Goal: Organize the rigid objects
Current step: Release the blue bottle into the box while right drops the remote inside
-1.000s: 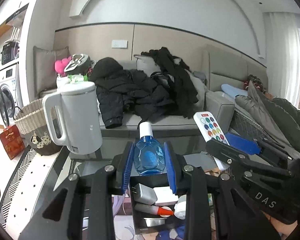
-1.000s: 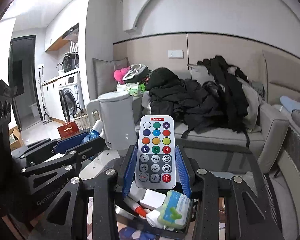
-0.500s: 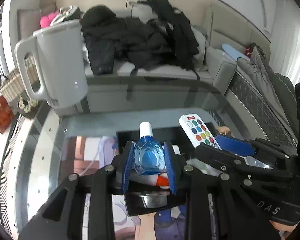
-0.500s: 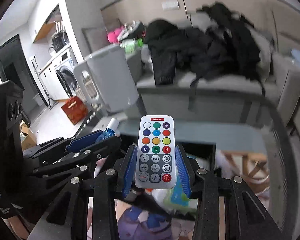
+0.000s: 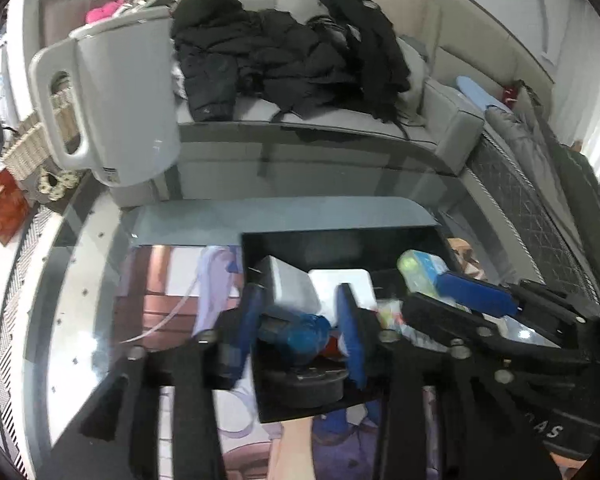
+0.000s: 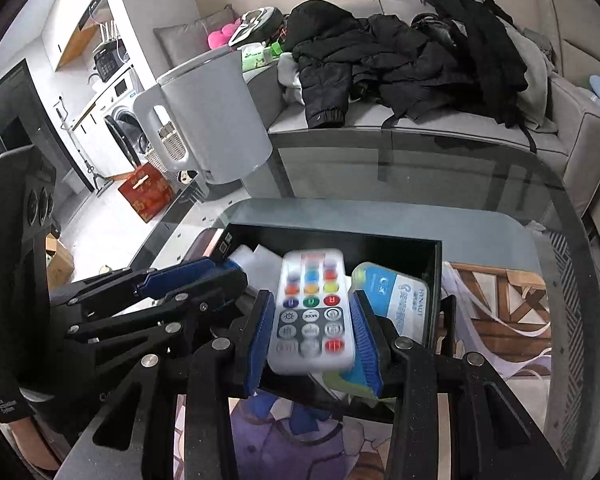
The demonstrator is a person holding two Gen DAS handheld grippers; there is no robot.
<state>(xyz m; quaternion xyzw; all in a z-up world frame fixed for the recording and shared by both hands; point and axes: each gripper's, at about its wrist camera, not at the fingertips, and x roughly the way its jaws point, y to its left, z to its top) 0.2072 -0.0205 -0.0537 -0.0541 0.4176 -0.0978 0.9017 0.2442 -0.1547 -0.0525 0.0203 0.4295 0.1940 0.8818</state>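
Left gripper (image 5: 302,330): spread wide over the near-left part of the box; pads apart from the bottle, so it holds nothing.
Bottle (image 5: 300,336): small, blue, lying on its side in the box between the left pads; blurred, so whether it has settled cannot be told.
Right gripper (image 6: 314,326): jaws a little wider than the remote; a thin gap seems to show at each pad, though blur makes contact hard to rule out.
Remote (image 6: 311,312): white, coloured buttons up, tilted over the box's middle, above the pack; smeared, which suggests it is dropping free.
Box (image 6: 336,238): black, open-topped, on the glass table (image 6: 480,184); already holds a white adapter (image 5: 290,286), a white card (image 5: 342,284) and a blue-green pack (image 6: 396,300).
Kettle (image 6: 208,120): white, at the table's far left, well apart from the box.
Bottle handling: likely light, hard plastic, smooth and rounded, so prone to roll; best taken across the flat faces of the body, not the cap.
Remote handling: likely light, stiff and thin, with slick sides; best pinched across the long edges near mid-length, clear of the buttons.
Fragility: neither looks delicate; a short fall onto the pack should do no harm.
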